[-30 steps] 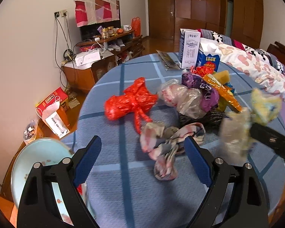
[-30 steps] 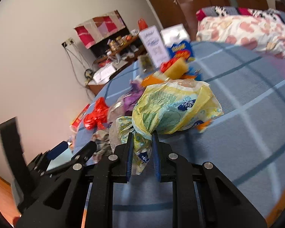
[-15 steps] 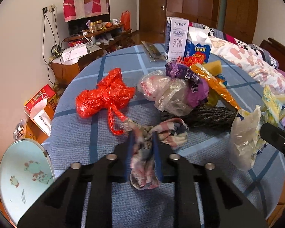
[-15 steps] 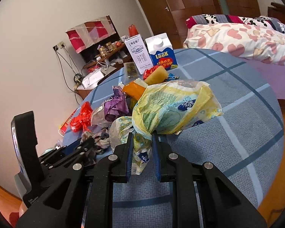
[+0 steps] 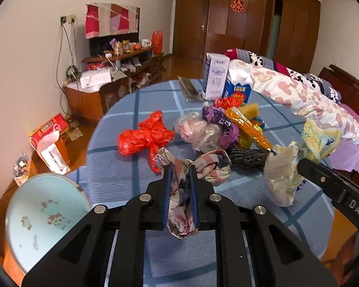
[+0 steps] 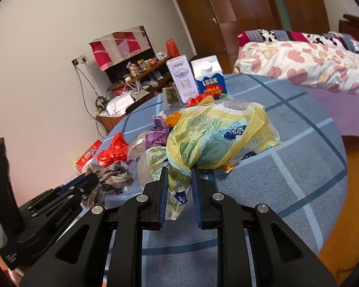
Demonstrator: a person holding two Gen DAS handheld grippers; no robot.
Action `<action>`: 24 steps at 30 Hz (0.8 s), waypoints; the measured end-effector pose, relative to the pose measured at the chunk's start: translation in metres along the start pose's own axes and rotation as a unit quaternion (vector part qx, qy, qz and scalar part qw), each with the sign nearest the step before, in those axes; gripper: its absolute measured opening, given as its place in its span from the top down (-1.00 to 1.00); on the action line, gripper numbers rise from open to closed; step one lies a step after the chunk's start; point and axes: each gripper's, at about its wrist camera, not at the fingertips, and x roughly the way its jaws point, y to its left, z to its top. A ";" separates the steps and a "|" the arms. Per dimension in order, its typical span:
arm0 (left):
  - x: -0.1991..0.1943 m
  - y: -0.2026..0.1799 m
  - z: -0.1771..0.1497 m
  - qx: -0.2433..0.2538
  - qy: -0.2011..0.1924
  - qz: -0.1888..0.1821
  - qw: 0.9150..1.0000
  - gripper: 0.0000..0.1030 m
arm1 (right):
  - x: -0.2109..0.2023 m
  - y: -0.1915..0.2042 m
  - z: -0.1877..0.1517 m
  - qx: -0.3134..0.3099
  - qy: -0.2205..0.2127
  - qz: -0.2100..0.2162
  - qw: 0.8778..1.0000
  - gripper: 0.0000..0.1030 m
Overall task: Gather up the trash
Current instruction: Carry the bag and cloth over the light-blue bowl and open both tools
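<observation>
**Operator:** Currently, what does the left gripper (image 5: 180,179) hold?

**Inspector:** Its jaws are drawn narrow on a crumpled, multicoloured patterned plastic bag (image 5: 193,169). One end of the bag hangs down between the blue finger pads (image 5: 193,191); the other end spreads forward over the round table with the blue checked cloth (image 5: 122,181).

**Operator:** And the right gripper (image 6: 179,179)?

**Inspector:** Jaws narrow, clamped on the twisted neck of a yellow printed plastic bag (image 6: 217,136). The body of that bag billows ahead of the fingers, above the cloth. A clear plastic bag (image 6: 146,167) bunches just beside it on the left.

**Operator:** Remaining trash on the table?

**Inspector:** A knotted red plastic bag (image 5: 146,138) lies left of centre. To its right sits a clear bag with pink contents (image 5: 196,131), touching a purple wrapper (image 5: 222,124) and an orange wrapper (image 5: 246,124). A dark woven bundle (image 5: 246,157) lies just behind the patterned bag. Two cartons, a white one (image 5: 215,79) and a blue-and-white one (image 5: 237,88), stand upright at the far edge.

**Operator:** Anything below the table?

**Inspector:** A pale green round basin (image 5: 40,220) sits at lower left, beside the table edge.
</observation>
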 end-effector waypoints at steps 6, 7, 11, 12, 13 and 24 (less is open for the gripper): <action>-0.030 0.016 -0.003 -0.003 -0.013 0.037 0.999 0.72 | -0.005 0.024 -0.004 -0.027 0.000 0.019 0.999 0.62; -0.033 0.020 -0.004 -0.004 -0.014 0.042 0.999 0.72 | -0.005 0.028 -0.005 -0.030 0.001 0.022 0.999 0.62; -0.049 0.035 -0.007 -0.010 -0.021 0.070 0.997 0.72 | -0.007 0.046 -0.007 -0.048 0.001 0.035 0.998 0.62; -0.050 0.038 -0.008 -0.012 -0.022 0.072 0.997 0.72 | -0.008 0.051 -0.008 -0.054 0.001 0.038 0.998 0.62; -0.053 0.042 -0.008 -0.015 -0.022 0.075 0.997 0.72 | -0.008 0.055 -0.009 -0.059 0.001 0.040 0.997 0.62; -0.083 0.068 -0.018 -0.034 -0.035 0.101 0.994 0.72 | -0.015 0.091 -0.018 -0.102 -0.001 0.052 0.993 0.62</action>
